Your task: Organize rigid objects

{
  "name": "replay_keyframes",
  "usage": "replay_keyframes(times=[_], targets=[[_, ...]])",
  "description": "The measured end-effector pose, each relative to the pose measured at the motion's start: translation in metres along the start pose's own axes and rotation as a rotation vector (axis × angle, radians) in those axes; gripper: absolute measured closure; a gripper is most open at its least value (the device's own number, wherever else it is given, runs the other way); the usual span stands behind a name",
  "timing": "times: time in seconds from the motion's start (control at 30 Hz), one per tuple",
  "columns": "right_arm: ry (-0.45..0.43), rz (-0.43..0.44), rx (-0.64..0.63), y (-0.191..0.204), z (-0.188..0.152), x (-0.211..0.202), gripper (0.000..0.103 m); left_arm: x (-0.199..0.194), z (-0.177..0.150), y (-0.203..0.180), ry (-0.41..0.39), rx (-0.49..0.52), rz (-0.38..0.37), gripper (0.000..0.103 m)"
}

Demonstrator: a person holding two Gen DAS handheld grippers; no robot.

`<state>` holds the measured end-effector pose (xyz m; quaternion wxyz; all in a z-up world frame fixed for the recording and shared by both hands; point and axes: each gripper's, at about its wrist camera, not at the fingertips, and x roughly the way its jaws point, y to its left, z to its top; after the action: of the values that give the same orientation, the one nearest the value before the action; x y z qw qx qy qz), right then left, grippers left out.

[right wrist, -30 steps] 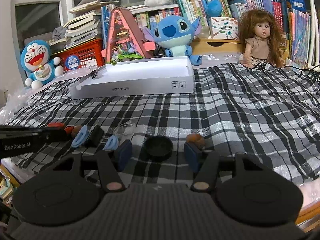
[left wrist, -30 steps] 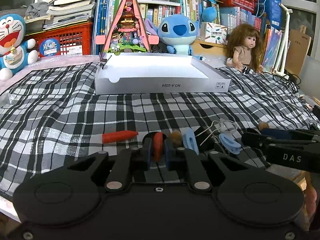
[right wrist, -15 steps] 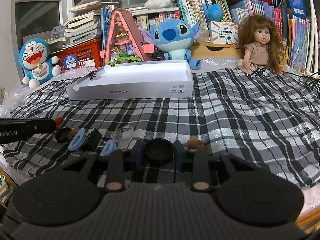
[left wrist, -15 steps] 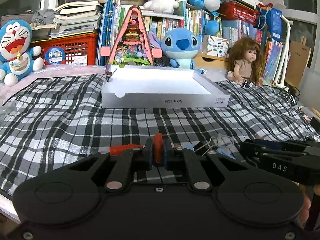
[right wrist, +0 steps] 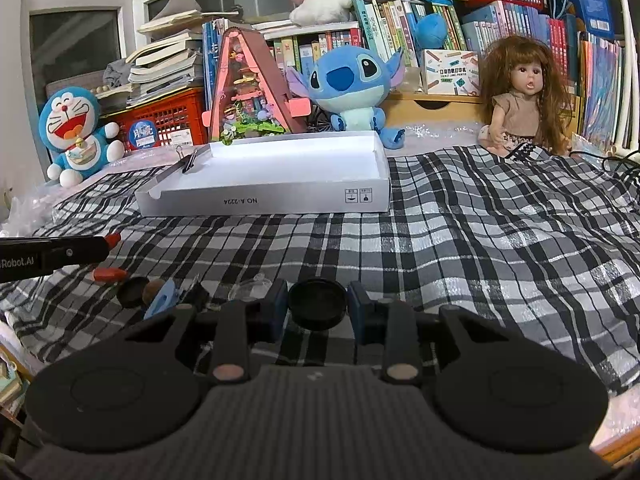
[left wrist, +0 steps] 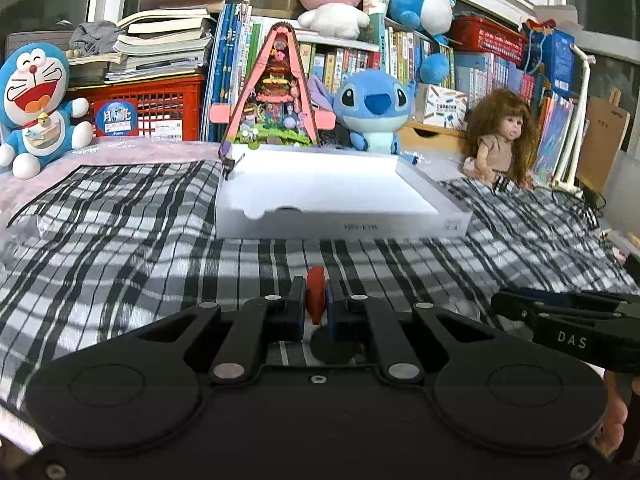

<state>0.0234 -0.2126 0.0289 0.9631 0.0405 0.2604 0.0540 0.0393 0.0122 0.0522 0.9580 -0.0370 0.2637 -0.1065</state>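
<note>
My left gripper (left wrist: 317,300) is shut on a thin red disc (left wrist: 316,294), held on edge above the checked cloth (left wrist: 160,240). From the right wrist view that gripper (right wrist: 113,239) comes in from the left with the red piece at its tip. My right gripper (right wrist: 318,306) is shut on a round black cap (right wrist: 318,302), one pad on each side, low over the cloth. A shallow white box (right wrist: 272,200) lies open beyond both grippers, also in the left wrist view as the white box (left wrist: 340,224).
Small pieces lie on the cloth at left: a red carrot-shaped piece (right wrist: 107,274), a black disc (right wrist: 132,297), a brown ball (right wrist: 153,290), a blue clip (right wrist: 162,305), a clear cup (right wrist: 250,292). Plush toys, a doll (right wrist: 520,108) and books line the back.
The right jaws closed from wide apart onto the black cap. The left gripper rose with the red disc, so the pieces on the cloth dropped out of its view.
</note>
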Motion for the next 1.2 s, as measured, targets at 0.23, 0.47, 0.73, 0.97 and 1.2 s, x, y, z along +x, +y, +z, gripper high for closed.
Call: replay_keyframes(times=[0.23, 0.47, 0.73, 0.97, 1.2], targets=[[0.013, 0.018, 0.044, -0.006, 0.033, 0.011, 0.066, 0.018, 0.041, 0.011, -0.003, -0.03, -0.004, 0.094], [0.041, 0.027, 0.092, -0.013, 0.077, 0.038, 0.066, 0.055, 0.084, 0.018, 0.023, -0.048, 0.002, 0.094], [0.117, 0.052, 0.183, -0.016, 0.122, 0.092, 0.066, 0.117, 0.116, 0.022, 0.1, -0.099, 0.017, 0.094], [0.173, 0.034, 0.182, -0.008, 0.135, 0.137, 0.066, 0.17, 0.118, 0.03, 0.159, -0.162, 0.035, 0.094], [0.218, 0.02, 0.183, -0.004, 0.132, 0.172, 0.066, 0.2, 0.11, 0.033, 0.181, -0.184, 0.06, 0.094]])
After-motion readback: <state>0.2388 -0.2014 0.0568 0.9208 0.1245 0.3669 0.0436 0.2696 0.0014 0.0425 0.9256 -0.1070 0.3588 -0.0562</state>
